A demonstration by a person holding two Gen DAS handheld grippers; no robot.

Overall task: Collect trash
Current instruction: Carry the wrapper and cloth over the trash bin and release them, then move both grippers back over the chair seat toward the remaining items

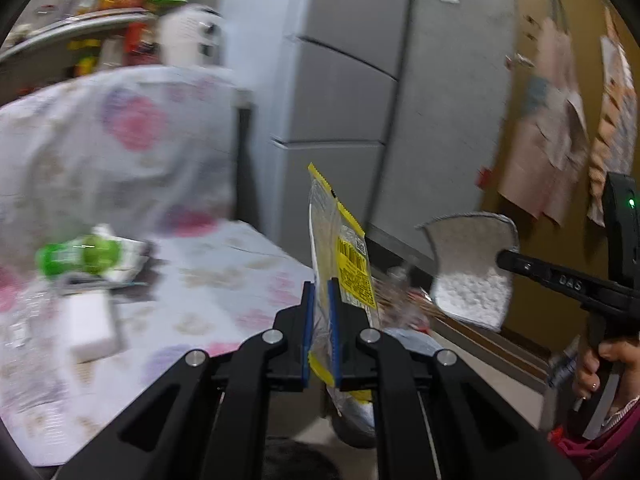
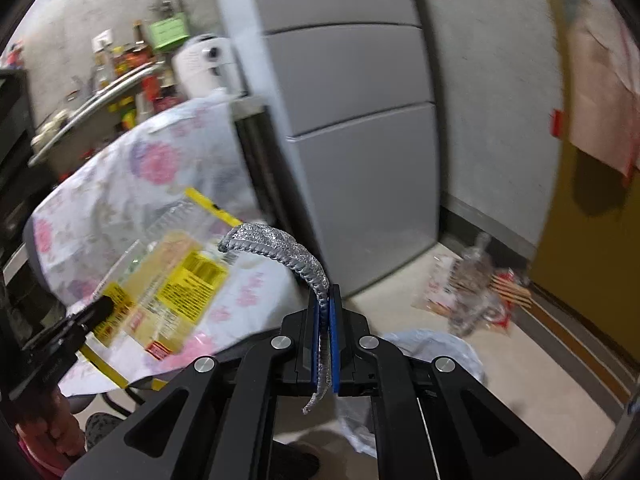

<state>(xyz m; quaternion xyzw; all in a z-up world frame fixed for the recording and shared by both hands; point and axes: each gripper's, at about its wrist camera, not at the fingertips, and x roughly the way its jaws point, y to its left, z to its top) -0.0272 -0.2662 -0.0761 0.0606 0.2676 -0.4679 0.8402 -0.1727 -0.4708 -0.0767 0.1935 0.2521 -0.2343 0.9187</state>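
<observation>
My left gripper is shut on a clear plastic wrapper with yellow edges and a yellow label, held upright past the table's edge. The same wrapper shows in the right wrist view, with the left gripper at its lower left. My right gripper is shut on a silver glittery foam piece, which curves up and to the left. In the left wrist view that piece looks white and axe-shaped, held by the right gripper at the right.
A table with a floral cloth holds a green bottle, a white box and other litter. A white bin bag lies below the grippers. Wrappers and a clear bottle lie on the floor by a grey fridge.
</observation>
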